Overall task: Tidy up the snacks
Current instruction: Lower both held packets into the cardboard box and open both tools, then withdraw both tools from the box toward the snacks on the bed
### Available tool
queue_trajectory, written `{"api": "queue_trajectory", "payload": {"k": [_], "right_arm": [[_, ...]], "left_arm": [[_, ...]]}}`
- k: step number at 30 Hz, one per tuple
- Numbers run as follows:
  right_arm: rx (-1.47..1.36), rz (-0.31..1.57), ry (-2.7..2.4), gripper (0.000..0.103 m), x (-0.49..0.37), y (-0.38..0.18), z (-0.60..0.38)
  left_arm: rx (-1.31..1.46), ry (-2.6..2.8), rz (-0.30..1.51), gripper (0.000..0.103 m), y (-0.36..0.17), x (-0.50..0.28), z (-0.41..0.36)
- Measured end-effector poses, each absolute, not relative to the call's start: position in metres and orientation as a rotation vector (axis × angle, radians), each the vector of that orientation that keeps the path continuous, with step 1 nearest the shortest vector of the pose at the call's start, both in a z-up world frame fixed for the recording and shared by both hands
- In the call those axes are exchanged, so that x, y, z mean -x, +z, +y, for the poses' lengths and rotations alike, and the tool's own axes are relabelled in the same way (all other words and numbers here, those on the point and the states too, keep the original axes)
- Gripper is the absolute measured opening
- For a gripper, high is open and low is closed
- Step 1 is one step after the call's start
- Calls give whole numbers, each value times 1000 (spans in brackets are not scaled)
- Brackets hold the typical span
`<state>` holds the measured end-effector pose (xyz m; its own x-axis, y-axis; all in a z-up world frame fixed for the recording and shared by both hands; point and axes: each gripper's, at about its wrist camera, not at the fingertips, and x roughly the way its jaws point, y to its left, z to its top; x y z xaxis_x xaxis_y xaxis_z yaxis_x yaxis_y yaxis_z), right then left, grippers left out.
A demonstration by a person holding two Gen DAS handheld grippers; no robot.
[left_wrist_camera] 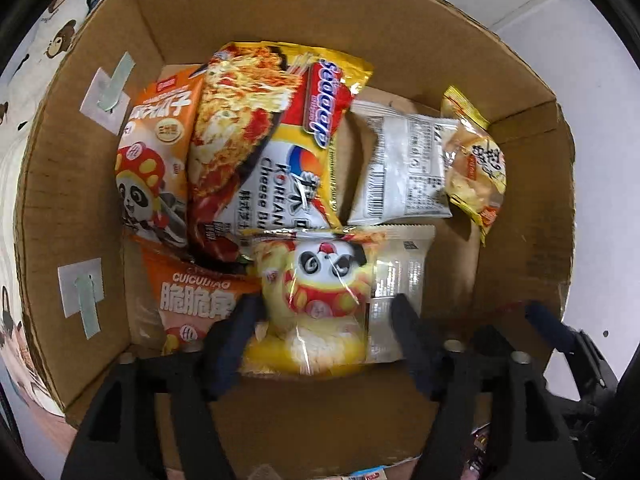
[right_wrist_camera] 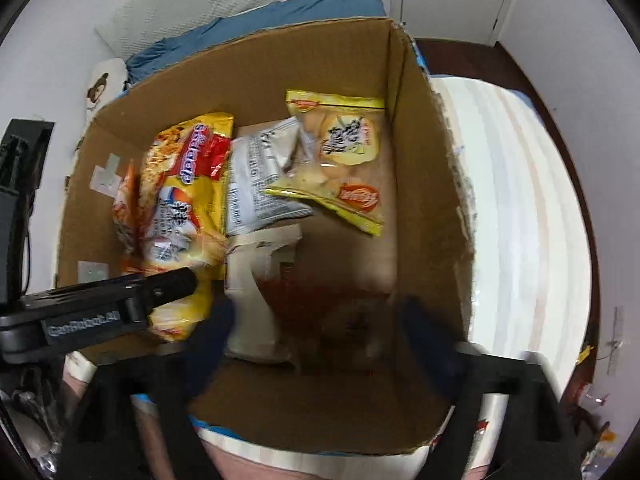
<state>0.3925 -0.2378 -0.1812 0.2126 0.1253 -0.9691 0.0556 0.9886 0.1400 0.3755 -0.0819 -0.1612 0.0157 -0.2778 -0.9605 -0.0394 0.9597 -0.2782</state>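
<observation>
Both sets of tongs hang over an open cardboard box [left_wrist_camera: 100, 208], pointing steeply down into it.

The left tongs [left_wrist_camera: 324, 320] stand released, their dark pads apart on either side of a yellow panda packet [left_wrist_camera: 320, 300] that lies on the box floor nearest the camera; whether the pads touch it is not clear. Its long axis runs toward the near wall. Left of it an orange packet [left_wrist_camera: 192, 296] lies partly under the others.

The right tongs [right_wrist_camera: 316, 332] are also released, jaws wide. A blurred red packet [right_wrist_camera: 320, 304] lies between them, and I cannot tell whether it touches the pads.

Further in, a yellow noodle packet [left_wrist_camera: 272, 140] marked "Korean Cheese" lies long axis near to far, its red logo end toward the far wall, overlapping an orange panda packet [left_wrist_camera: 160, 160] at the left wall. To its right a white packet [left_wrist_camera: 404, 168] lies back side up, barcode showing. A small yellow snack bag [left_wrist_camera: 476, 168] leans tilted against the right wall, touching the white packet.
</observation>
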Motion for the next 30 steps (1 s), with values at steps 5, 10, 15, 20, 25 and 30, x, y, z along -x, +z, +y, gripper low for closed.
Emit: {"api": "queue_trajectory", "payload": {"k": [5, 10, 15, 20, 25, 30], "right_arm": [[-139, 1382, 51, 93, -393, -186, -236], [-125, 1374, 43, 95, -392, -178, -233], [-107, 1345, 37, 96, -385, -167, -232], [-91, 1305, 49, 96, -369, -155, -233], [-114, 1257, 44, 96, -344, -141, -238], [-106, 1181, 41, 96, -316, -115, -238]], "left_arm": [[224, -172, 1552, 93, -163, -378, -78], [203, -166, 1540, 93, -157, -379, -75], [163, -174, 1496, 93, -140, -375, -72], [108, -164, 1393, 93, -112, -361, -74], [61, -131, 1287, 93, -91, -333, -71], [37, -102, 1176, 93, -69, -302, -69]]}}
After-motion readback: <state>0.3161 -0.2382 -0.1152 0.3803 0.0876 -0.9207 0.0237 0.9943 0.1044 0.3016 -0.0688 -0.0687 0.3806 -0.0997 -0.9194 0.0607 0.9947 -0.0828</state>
